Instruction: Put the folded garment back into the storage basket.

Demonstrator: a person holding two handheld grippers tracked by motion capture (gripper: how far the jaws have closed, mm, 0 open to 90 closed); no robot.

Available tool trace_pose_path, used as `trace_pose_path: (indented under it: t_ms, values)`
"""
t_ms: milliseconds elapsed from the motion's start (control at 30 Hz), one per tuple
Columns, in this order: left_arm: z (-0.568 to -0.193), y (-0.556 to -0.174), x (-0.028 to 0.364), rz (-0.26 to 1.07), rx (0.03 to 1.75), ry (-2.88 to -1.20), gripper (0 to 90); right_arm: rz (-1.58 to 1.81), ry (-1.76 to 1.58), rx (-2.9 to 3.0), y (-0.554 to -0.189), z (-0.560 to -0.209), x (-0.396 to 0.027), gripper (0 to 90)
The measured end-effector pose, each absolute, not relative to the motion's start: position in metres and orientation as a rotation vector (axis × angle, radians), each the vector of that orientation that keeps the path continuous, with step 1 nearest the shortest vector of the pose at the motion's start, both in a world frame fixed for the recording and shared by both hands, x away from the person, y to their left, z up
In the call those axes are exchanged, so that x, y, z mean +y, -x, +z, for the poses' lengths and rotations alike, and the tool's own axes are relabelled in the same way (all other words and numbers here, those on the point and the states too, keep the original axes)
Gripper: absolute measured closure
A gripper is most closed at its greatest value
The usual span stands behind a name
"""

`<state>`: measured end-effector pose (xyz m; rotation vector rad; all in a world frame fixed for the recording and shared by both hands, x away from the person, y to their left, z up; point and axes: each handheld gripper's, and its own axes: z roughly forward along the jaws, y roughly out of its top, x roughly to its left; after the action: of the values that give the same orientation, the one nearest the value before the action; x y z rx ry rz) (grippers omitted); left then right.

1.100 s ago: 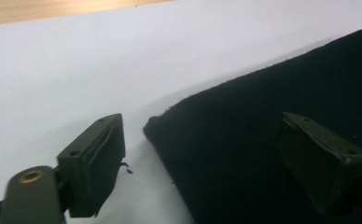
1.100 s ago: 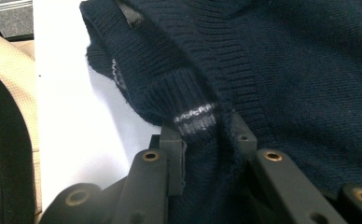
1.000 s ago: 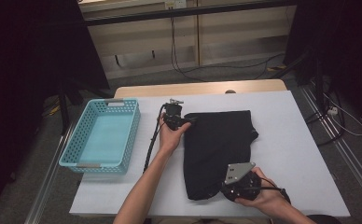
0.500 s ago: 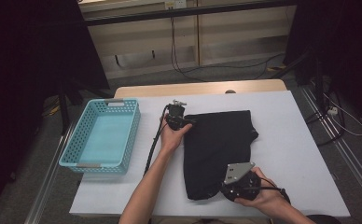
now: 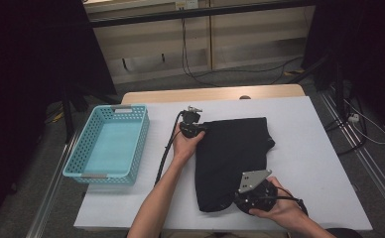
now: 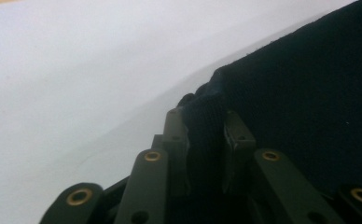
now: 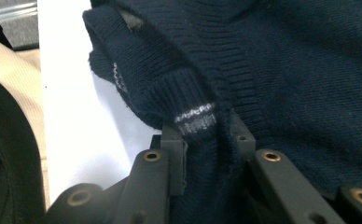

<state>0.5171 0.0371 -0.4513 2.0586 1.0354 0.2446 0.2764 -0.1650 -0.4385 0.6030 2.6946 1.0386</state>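
A dark navy knitted sweater (image 5: 235,158) lies folded on the white table (image 5: 309,148). My left gripper (image 5: 202,130) is at its far left corner. In the left gripper view the jaws have just been closing, and my left gripper (image 6: 205,126) is now shut on a bunched fold of the sweater (image 6: 309,93). My right gripper (image 5: 231,199) is at the near edge of the garment. In the right gripper view my right gripper (image 7: 202,133) is shut on a ribbed, white-striped cuff of the sweater (image 7: 286,56).
A light blue plastic basket (image 5: 116,108) stands at the left of the table. Bare white tabletop lies to the right of the sweater. Beyond the far edge are a wooden strip (image 5: 215,93), dark stands and cables on the floor.
The left gripper has shifted slightly right onto the sweater's far corner. The right hand and gripper have stayed put, and the sweater lies as before.
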Motion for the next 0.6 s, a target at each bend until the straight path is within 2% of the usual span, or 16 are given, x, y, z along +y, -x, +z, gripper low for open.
trace_pose_path:
  t_ms: [167, 600]
  values:
    - [-0.434, -0.518, 0.042, 0.222, 1.033, -1.964, 77.5, 1.098, -0.624, 2.672, -0.277, -0.433, -0.163, 75.5]
    - [-0.420, -0.521, 0.043, 0.230, 1.023, -1.949, 77.8, 1.137, -0.618, 2.644, -0.276, -0.425, -0.161, 75.9]
